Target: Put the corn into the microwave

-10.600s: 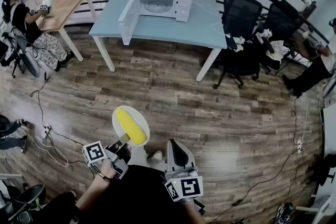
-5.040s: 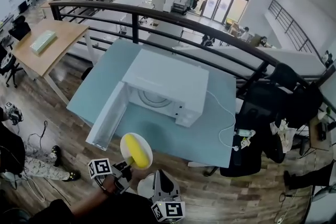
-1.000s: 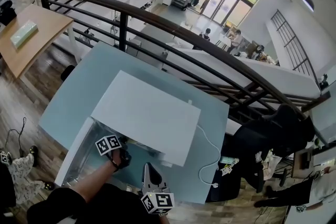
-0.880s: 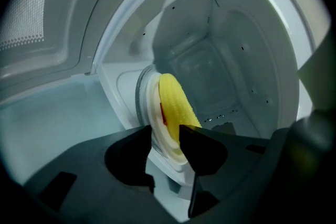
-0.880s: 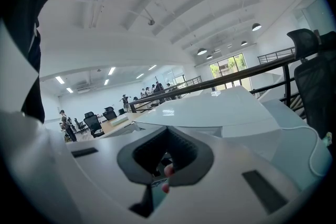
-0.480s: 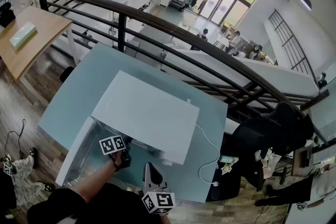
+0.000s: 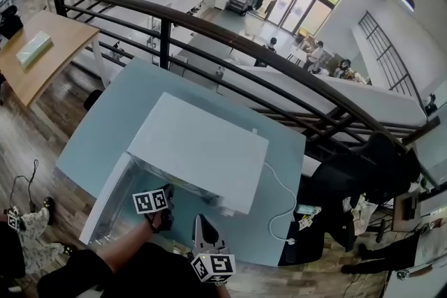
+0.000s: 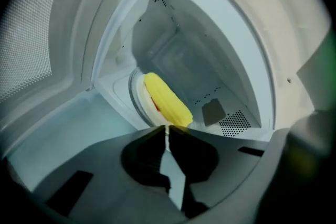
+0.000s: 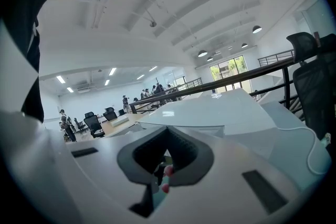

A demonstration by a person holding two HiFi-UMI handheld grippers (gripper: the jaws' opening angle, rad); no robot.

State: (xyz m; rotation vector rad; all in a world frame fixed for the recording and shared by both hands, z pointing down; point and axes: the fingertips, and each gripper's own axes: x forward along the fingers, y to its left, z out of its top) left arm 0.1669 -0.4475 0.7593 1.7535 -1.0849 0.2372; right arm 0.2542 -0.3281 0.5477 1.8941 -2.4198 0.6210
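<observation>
The yellow corn [image 8: 167, 99] lies on a white plate [image 8: 136, 98] inside the open white microwave [image 7: 202, 150], as the left gripper view shows. My left gripper [image 8: 167, 131] hovers just in front of the plate's near rim. Its jaws are closing down to a thin slit and nothing is between them. In the head view my left gripper [image 7: 165, 214] sits at the oven's mouth under its marker cube. My right gripper [image 7: 201, 234] hangs shut beside it in front of the microwave, holding nothing.
The microwave door [image 7: 108, 199] swings open to the left, beside my left arm. The oven stands on a light blue table [image 7: 105, 125] with a white cable [image 7: 279, 199] trailing right. A black railing [image 7: 209, 28] runs behind the table.
My left gripper carried the plate with the corn up to the microwave. Over the last second it has drawn back a little out of the cavity and rolled. The right gripper stayed put.
</observation>
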